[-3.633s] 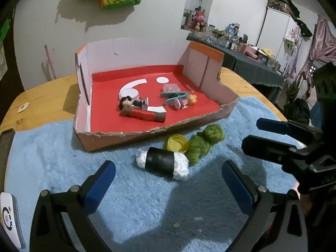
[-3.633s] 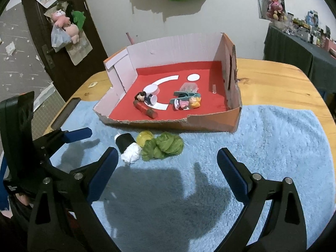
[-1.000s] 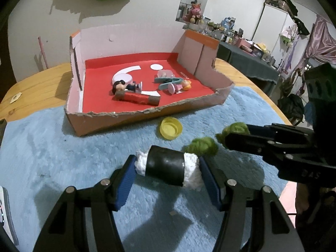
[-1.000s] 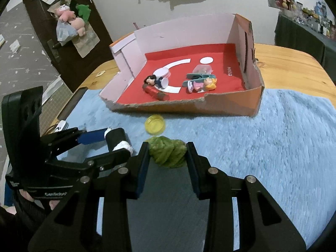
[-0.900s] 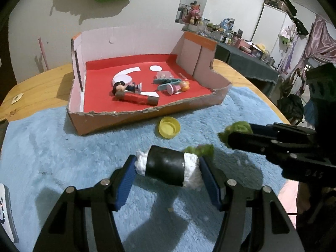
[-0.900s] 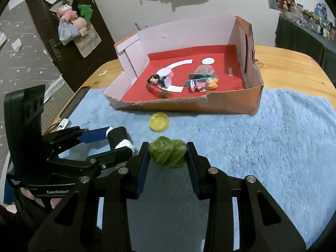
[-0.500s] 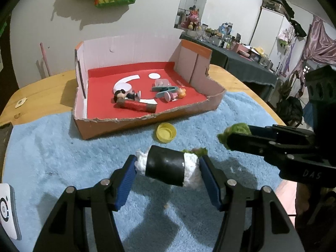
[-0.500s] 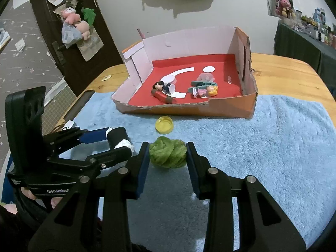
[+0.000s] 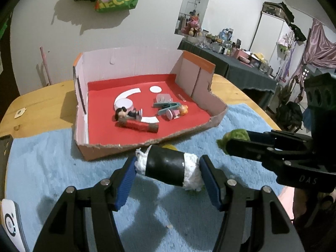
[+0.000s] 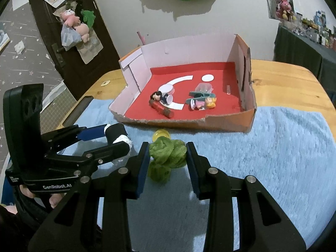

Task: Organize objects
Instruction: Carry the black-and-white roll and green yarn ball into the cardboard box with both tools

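Left wrist view: the left gripper is clamping a black roll with white paper stuffed in both ends, blue pads pressing on each end, roll lying crosswise between the fingers and lifted off the blue fluffy mat. The right gripper is reaching in from the right side, squeezing a green fuzzy bundle at its tips. A bit of yellow cap is peeking out behind the roll, on the mat just in front of the cardboard tray.

Right wrist view: the right gripper is pinching the green fuzzy bundle between nearly closed jaws, part of it hanging below the pads. The yellow cap is sitting on the mat between the bundle and the tray's torn front edge. The left gripper is showing at the left, holding the roll.

The tray is resting on a wooden table, its red floor carrying a small dark-haired figure, a red tube, a teal clothespin, a pink and orange toy and a white lid. A person's fingers are gripping the left handle.
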`<state>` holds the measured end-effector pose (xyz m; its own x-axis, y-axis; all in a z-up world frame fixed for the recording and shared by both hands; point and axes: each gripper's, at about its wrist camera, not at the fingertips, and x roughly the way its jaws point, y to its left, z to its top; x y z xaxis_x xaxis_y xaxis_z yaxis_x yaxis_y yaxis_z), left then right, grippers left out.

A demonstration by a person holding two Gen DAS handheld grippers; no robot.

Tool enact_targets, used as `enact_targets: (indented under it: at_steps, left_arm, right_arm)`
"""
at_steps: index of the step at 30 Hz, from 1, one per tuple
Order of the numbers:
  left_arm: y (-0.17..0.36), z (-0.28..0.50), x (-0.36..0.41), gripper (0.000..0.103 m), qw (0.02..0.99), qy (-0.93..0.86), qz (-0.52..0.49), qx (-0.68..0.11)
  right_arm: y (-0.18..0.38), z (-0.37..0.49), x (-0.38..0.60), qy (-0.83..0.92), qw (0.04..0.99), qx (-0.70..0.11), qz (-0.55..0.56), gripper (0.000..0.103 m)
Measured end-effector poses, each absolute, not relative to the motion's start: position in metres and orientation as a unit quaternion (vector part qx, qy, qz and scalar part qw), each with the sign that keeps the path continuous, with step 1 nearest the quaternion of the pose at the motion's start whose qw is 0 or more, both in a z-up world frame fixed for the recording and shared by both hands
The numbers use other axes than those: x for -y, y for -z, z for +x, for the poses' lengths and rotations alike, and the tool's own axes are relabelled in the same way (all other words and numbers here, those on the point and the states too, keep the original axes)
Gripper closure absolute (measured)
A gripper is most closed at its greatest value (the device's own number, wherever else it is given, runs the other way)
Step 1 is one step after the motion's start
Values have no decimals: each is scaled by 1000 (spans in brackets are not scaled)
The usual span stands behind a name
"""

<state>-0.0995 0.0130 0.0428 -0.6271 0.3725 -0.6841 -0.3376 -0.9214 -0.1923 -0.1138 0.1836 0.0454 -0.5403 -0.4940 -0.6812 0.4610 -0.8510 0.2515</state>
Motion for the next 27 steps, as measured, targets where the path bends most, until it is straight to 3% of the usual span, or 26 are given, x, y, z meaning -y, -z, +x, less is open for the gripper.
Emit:
enact_targets:
  at_steps: [27]
  left_arm:
    - [-50,-152,-9,40,190,-899,-394,32]
  right_arm:
    - [-56,-167,-179,879,265,11,396,70]
